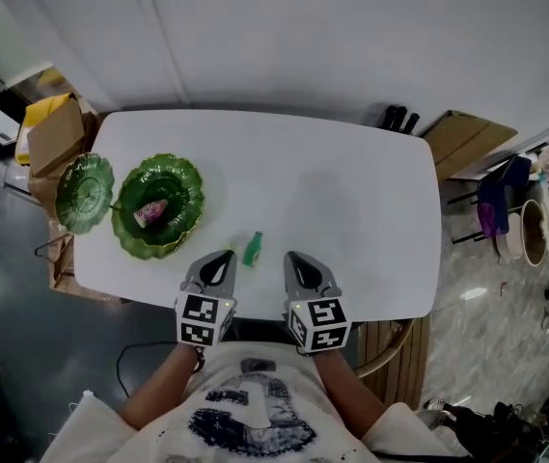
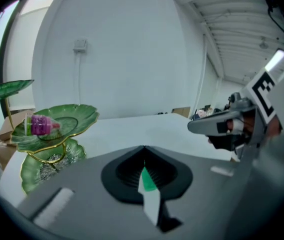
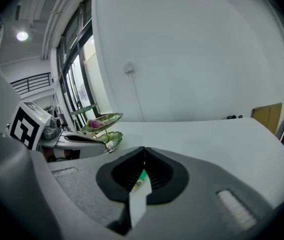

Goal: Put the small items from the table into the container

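On one table [image 1: 351, 181], one green bottle [image 1: 253, 249], one pink item [image 1: 150, 212]; left gripper [image 1: 224, 258] and right gripper [image 1: 294, 258], jaws together

Two small items [image 1: 253, 249] [image 1: 150, 212], one tiered stand [image 1: 193, 187]

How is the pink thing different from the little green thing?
Colour: the pink item is pink; the green item is green. Place: the pink item lies in the dish; the green item sits on the table, between the left gripper and the right gripper. Both are small, and neither is held.
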{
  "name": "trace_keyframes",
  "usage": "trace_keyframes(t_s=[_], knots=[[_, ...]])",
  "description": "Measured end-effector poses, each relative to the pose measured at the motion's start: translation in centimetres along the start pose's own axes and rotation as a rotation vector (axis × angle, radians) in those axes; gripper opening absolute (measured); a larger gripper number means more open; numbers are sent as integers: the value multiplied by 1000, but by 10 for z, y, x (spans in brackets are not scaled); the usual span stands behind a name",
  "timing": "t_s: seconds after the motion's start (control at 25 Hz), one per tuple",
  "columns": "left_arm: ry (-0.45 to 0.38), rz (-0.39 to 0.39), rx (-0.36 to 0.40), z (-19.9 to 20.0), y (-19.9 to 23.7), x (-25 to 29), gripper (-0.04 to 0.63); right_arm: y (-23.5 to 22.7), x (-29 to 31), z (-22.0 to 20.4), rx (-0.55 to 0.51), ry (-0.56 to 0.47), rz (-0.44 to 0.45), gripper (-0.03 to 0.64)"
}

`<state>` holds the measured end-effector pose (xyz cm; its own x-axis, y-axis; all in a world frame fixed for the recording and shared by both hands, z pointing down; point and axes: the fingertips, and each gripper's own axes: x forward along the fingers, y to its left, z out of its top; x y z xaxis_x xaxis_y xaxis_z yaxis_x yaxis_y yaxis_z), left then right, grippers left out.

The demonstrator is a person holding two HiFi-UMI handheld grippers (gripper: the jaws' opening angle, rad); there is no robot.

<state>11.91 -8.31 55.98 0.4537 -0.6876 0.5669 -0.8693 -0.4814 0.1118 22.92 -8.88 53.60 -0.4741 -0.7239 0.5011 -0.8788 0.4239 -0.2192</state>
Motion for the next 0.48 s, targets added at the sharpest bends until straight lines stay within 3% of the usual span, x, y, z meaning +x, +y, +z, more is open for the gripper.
trace_keyframes(t_s=[0.48], knots=[[53, 4, -16, -12, -12, 30, -8, -27, 5, -7, 23, 20, 6, 2]])
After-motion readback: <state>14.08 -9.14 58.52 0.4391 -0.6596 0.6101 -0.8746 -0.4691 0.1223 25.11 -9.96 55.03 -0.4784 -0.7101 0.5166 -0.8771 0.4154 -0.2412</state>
